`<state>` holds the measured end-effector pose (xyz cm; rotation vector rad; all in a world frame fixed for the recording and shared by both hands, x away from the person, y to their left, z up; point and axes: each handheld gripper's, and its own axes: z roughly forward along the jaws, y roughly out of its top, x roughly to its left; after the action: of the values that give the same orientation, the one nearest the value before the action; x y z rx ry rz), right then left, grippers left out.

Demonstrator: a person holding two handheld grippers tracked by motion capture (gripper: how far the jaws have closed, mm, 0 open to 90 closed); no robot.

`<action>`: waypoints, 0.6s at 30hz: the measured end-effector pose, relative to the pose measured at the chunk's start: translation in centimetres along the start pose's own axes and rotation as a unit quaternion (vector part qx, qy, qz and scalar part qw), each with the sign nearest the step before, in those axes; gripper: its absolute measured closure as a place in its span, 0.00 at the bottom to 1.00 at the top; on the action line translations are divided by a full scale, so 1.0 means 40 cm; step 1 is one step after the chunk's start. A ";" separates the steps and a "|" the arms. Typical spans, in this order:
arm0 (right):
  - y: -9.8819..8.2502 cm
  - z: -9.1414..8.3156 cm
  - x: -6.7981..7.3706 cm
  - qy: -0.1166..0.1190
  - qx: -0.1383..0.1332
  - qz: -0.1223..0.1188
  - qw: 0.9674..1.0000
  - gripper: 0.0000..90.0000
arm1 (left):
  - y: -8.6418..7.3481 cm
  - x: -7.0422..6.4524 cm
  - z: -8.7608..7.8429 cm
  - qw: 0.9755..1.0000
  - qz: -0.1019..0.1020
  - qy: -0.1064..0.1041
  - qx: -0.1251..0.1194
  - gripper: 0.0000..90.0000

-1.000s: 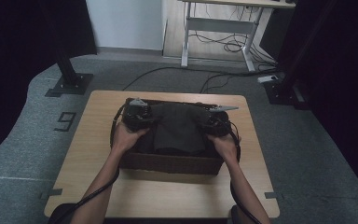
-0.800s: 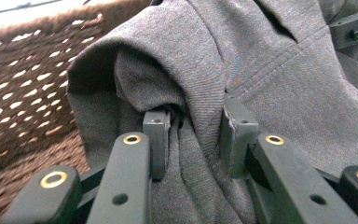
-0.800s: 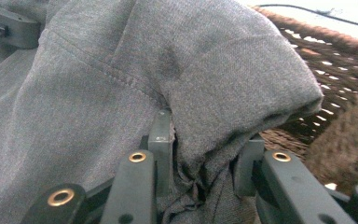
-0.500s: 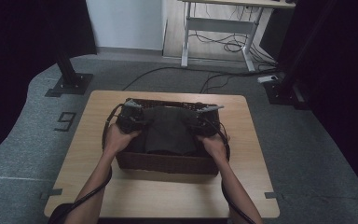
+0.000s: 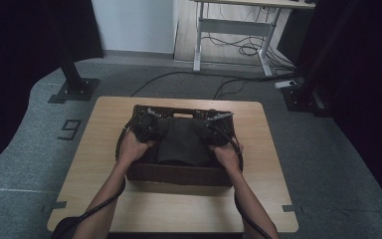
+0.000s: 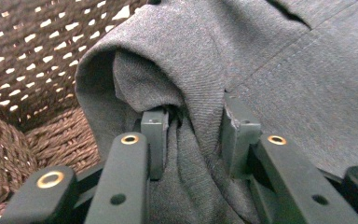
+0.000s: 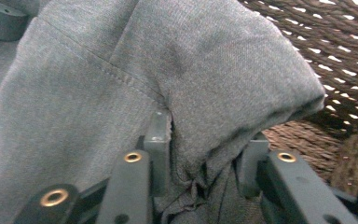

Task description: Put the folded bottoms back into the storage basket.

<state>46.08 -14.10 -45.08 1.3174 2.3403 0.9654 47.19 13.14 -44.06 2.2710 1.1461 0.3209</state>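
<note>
A dark grey cloth [image 5: 181, 142] lies folded inside a brown wicker basket [image 5: 179, 175] at the middle of the table. My left gripper [image 5: 146, 125] is at the cloth's left edge. In the left gripper view, that gripper [image 6: 191, 126] is shut on a bunched fold of the grey cloth [image 6: 270, 70]. My right gripper [image 5: 211, 131] is at the cloth's right edge. In the right gripper view, the right gripper [image 7: 205, 149] has just been opening. A crumpled fold of cloth [image 7: 121, 70] still sits between the jaws, slack, with a dark gap beside one pad.
The basket's woven wall [image 6: 23, 56] stands close beside each gripper, also seen as wicker [image 7: 335, 42] in the right gripper view. The wooden table [image 5: 179, 209] has bare room in front of the basket. On the floor beyond are cables and a desk frame [image 5: 229, 35].
The right gripper has moved inward to the left, and the cloth has sunk lower into the basket. The left gripper has barely shifted.
</note>
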 end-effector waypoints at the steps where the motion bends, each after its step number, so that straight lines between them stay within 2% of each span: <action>1: 0.001 0.004 -0.001 -0.007 0.000 0.000 1.000 0.62 | 0.001 0.002 0.002 1.000 -0.007 0.009 0.001 0.70; 3: 0.004 0.006 -0.007 -0.018 -0.008 0.007 1.000 0.51 | 0.003 0.006 -0.002 1.000 -0.016 0.026 -0.004 0.60; 5: 0.009 0.001 -0.015 -0.019 -0.025 0.016 0.999 0.44 | 0.004 0.010 -0.012 0.999 -0.012 0.048 -0.009 0.47; 7: 0.014 -0.005 -0.021 -0.023 -0.041 0.012 0.999 0.40 | 0.004 0.018 -0.029 0.998 -0.013 0.063 -0.021 0.44; 9: 0.022 -0.019 -0.029 -0.037 -0.063 0.010 0.997 0.37 | 0.004 0.029 -0.049 0.997 -0.026 0.057 -0.037 0.40; 11: 0.024 -0.024 -0.032 -0.040 -0.073 0.013 0.996 0.37 | 0.004 0.036 -0.065 0.997 -0.029 0.057 -0.046 0.40; 13: 0.030 -0.033 -0.035 -0.034 -0.082 0.015 0.996 0.38 | 0.004 0.039 -0.074 0.997 -0.030 0.053 -0.051 0.39; 18: 0.032 -0.036 -0.028 -0.011 -0.079 0.007 0.997 0.39 | -0.001 0.039 -0.075 0.997 -0.024 0.045 -0.053 0.34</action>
<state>46.75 -15.19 -43.27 1.2770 2.1901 1.1092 46.77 15.53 -41.72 2.1515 1.1979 0.4586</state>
